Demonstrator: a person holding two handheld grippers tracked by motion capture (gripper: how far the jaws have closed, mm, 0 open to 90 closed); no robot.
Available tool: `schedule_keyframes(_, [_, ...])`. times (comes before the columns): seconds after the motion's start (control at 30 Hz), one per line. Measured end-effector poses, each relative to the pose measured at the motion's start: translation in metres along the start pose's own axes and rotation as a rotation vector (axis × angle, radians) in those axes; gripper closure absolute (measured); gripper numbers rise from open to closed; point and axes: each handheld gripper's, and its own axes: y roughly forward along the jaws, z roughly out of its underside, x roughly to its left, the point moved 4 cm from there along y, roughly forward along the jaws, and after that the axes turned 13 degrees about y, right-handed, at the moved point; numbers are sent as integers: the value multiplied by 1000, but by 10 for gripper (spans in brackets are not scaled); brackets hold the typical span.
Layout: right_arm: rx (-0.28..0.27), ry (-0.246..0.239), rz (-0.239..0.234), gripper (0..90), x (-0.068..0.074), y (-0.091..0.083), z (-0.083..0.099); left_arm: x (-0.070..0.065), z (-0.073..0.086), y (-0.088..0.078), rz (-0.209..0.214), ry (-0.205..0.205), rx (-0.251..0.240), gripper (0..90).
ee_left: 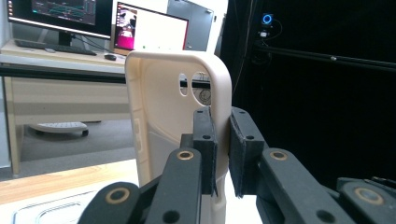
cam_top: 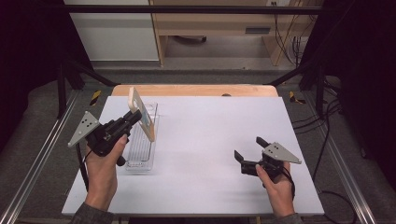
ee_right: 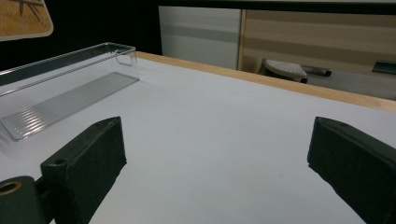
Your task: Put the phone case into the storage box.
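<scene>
The beige phone case [ee_left: 163, 121], camera holes near its top, stands upright above the clear tray [cam_top: 140, 149], pinched by the left claw [cam_top: 134, 116]. The right claw [cam_top: 250, 148] gapes wide, empty, over the white surface [cam_top: 205, 130].

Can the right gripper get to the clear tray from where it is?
Probably yes: the right gripper is open and empty, and only bare table lies between it and the clear tray. The left gripper holds the phone case above the tray.
</scene>
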Motion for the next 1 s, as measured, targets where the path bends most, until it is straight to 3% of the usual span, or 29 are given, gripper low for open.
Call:
schedule_keyframes(0.67, [-63, 33, 32, 41, -19, -26, 11, 13, 0, -1, -72, 1, 7, 814])
schedule_keyframes(1.0, [-102, 31, 38, 40, -21, -28, 20, 22, -1, 8, -98, 21, 34, 814])
